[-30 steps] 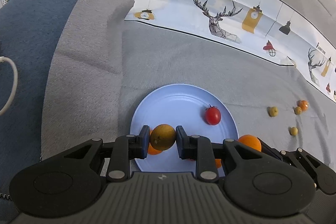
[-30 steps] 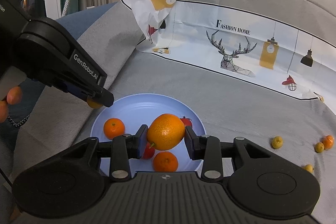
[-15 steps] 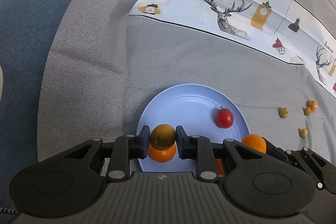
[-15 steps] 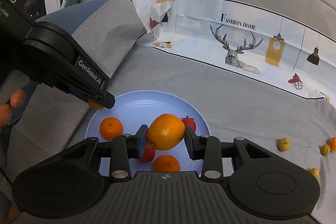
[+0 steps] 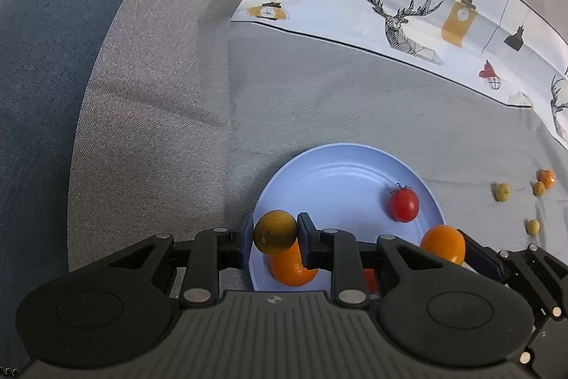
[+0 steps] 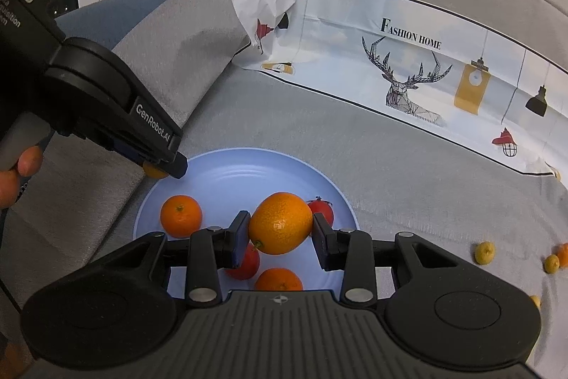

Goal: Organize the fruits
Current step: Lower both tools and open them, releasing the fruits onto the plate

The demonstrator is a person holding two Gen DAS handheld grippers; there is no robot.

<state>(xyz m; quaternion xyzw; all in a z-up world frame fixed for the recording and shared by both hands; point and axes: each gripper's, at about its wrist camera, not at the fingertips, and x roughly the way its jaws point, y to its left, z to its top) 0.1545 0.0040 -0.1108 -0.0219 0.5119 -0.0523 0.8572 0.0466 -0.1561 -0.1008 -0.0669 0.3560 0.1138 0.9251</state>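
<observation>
A light blue plate (image 5: 340, 173) lies on grey cloth. My left gripper (image 5: 275, 232) is shut on a small yellow-brown fruit (image 5: 275, 229) held just above the plate's left rim, over a tangerine (image 5: 294, 270). A red tomato (image 5: 404, 204) sits on the plate's right side. My right gripper (image 6: 280, 228) is shut on an oval orange fruit (image 6: 280, 221) above the plate (image 6: 230, 176), which also holds a tangerine (image 6: 181, 215), another tangerine (image 6: 278, 279) and two tomatoes, one (image 6: 321, 206) behind the jaw, one (image 6: 245, 265) below it. The left gripper (image 6: 165, 167) shows at the plate's left edge.
Several small yellow and orange fruits (image 5: 502, 191) lie loose on the cloth right of the plate, also seen as small fruits (image 6: 484, 253) in the right wrist view. A printed paper sheet (image 5: 408, 6) with deer and lamps runs along the back. A blue cushion (image 5: 42, 77) rises at the left.
Both grippers have sunk a little toward the plate, still holding their fruits. The left gripper has drifted left, from over the plate's middle to its left rim.
</observation>
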